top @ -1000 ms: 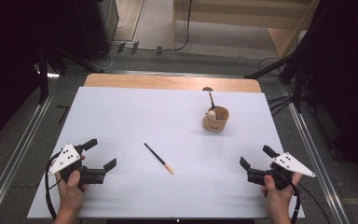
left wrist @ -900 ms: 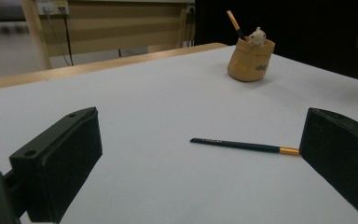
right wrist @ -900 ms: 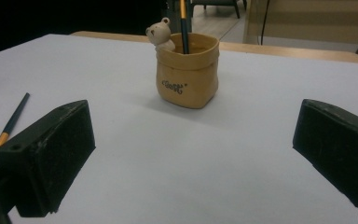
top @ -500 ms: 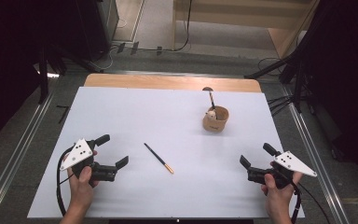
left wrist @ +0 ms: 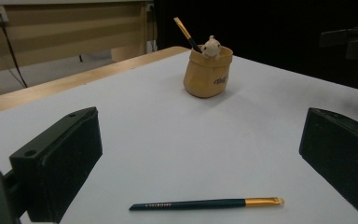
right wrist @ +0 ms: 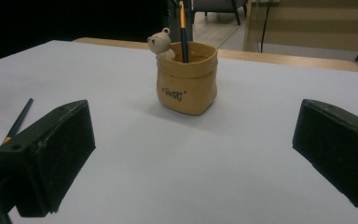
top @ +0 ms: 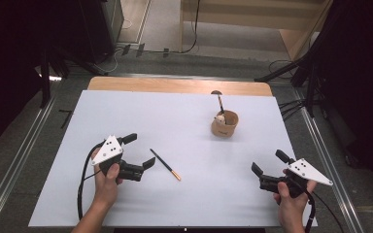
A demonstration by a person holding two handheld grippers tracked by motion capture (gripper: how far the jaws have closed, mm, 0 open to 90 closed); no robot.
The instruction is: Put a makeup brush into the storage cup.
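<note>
Dark brush (top: 165, 164) flat on table, just beside left gripper (top: 141, 151) w/ jaws spread, right gripper (top: 267, 161) spread too

On the surface (top: 184, 131) I see a brush (top: 165, 164) lying flat near its front-left, just right of my left gripper (top: 138, 151). The cup (top: 224, 124) stands farther back and right, a second brush (top: 219, 102) upright in it. My right gripper (top: 268, 162) sits front-right.

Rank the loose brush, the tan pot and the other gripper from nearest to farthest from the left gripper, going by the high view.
From the left gripper:
1. Loose brush, lying just beside its jaws.
2. Tan pot, farther back and across.
3. Right gripper, at the far side.
</note>
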